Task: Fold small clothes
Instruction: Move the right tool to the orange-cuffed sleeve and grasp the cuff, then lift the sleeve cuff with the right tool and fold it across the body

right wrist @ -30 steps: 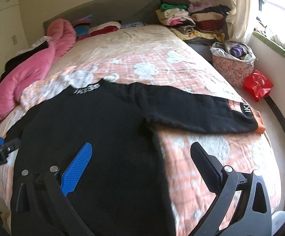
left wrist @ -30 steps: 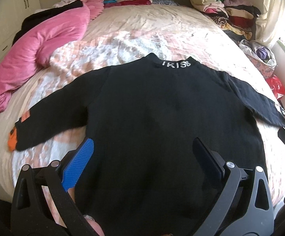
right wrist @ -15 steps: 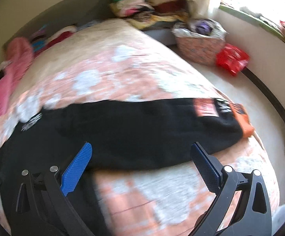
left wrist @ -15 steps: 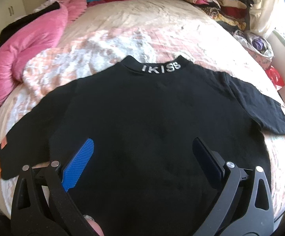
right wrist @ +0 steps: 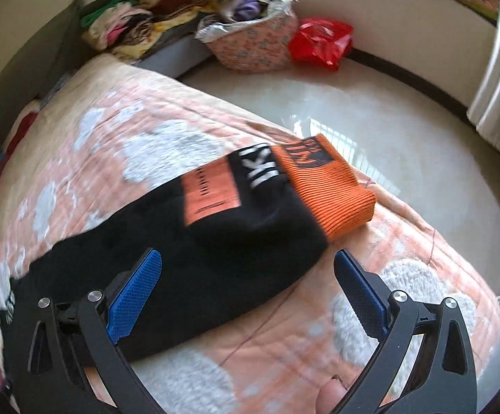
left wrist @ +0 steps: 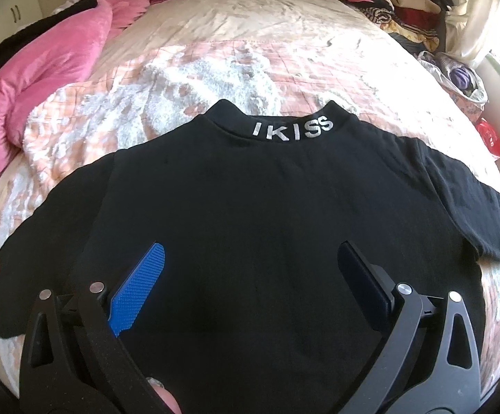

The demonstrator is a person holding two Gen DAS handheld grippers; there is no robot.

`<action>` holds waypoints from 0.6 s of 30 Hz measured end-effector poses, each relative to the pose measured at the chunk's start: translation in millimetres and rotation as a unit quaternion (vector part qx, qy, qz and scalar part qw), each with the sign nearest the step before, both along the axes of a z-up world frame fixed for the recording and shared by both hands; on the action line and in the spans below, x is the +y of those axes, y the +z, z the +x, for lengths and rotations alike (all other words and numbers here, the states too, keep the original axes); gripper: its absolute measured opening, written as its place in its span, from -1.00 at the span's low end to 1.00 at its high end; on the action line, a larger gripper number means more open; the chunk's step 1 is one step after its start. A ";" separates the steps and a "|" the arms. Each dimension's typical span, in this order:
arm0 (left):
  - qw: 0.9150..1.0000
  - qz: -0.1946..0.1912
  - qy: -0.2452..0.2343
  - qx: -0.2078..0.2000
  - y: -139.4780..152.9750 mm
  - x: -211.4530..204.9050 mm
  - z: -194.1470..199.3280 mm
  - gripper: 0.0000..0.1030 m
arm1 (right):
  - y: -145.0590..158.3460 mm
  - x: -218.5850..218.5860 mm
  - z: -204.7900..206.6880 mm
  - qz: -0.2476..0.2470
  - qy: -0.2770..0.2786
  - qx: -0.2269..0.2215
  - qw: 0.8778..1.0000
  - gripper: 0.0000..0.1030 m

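Right tool [right wrist: 248, 276] swung to orange cuff [right wrist: 329, 186]; left closer.

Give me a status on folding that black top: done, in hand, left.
Done: the black top lies spread flat on the bed, sleeves out. In hand: nothing gripped; the right claw is open over the orange-cuffed sleeve, the left claw open over the body. Left: every fold.

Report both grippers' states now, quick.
Left gripper: jaws open, holding nothing, over the sweater body.
Right gripper: jaws open, holding nothing, over the sleeve near its orange cuff.
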State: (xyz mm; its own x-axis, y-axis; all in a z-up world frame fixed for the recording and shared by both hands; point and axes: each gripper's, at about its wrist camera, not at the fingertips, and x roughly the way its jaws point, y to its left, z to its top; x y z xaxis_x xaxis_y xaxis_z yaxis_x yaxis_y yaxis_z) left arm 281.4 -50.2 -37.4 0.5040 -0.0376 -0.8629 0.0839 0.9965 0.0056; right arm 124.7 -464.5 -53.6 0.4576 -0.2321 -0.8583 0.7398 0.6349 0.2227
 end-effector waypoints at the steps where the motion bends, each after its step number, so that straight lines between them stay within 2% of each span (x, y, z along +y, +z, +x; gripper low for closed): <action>1: 1.000 -0.001 0.000 0.001 -0.1 0.2 1.6 0.83 | -2.4 -5.3 -0.3 0.005 -0.007 0.002 1.000 0.92; 4: 1.000 -0.004 -0.001 -0.001 -0.8 2.4 3.4 0.83 | -12.5 -21.2 2.4 0.018 -0.027 0.003 0.999 0.89; 6: 1.000 -0.008 -0.001 0.000 -0.8 3.9 3.6 0.83 | -21.1 -33.0 4.3 0.028 -0.039 -0.002 0.999 0.63; 7: 1.000 -0.012 -0.002 0.000 -0.4 5.3 3.5 0.83 | -24.2 -38.0 4.6 0.028 -0.045 -0.004 0.999 0.57; 10: 1.000 -0.026 -0.001 -0.003 2.8 10.1 1.5 0.83 | -24.5 -46.9 1.4 0.028 -0.053 -0.033 0.998 0.24; 13: 0.999 -0.038 0.000 -0.007 9.7 15.4 0.1 0.83 | -19.0 -48.0 -5.0 0.034 -0.051 -0.067 0.996 -0.23; 14: 0.999 -0.042 0.000 -0.009 12.3 16.8 -0.5 0.83 | -17.1 -47.9 -6.1 0.036 -0.047 -0.079 0.995 -0.54; 15: 0.999 -0.044 -0.002 -0.010 15.1 17.9 -1.3 0.83 | -14.2 -46.4 -6.6 0.043 -0.038 -0.095 0.994 -0.66; 18: 0.999 -0.046 -0.003 -0.015 21.7 20.3 -3.1 0.83 | 0.4 -37.5 -6.5 0.041 -0.017 -0.127 0.991 -0.71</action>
State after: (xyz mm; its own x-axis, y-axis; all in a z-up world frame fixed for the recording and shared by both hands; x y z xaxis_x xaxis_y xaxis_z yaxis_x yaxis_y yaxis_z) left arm 278.3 -29.9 -15.7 0.5287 -0.1183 -0.8405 0.0905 0.9925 -0.0828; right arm 118.2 -502.0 -53.2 0.6549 -0.1855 -0.7326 0.6739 0.5820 0.4552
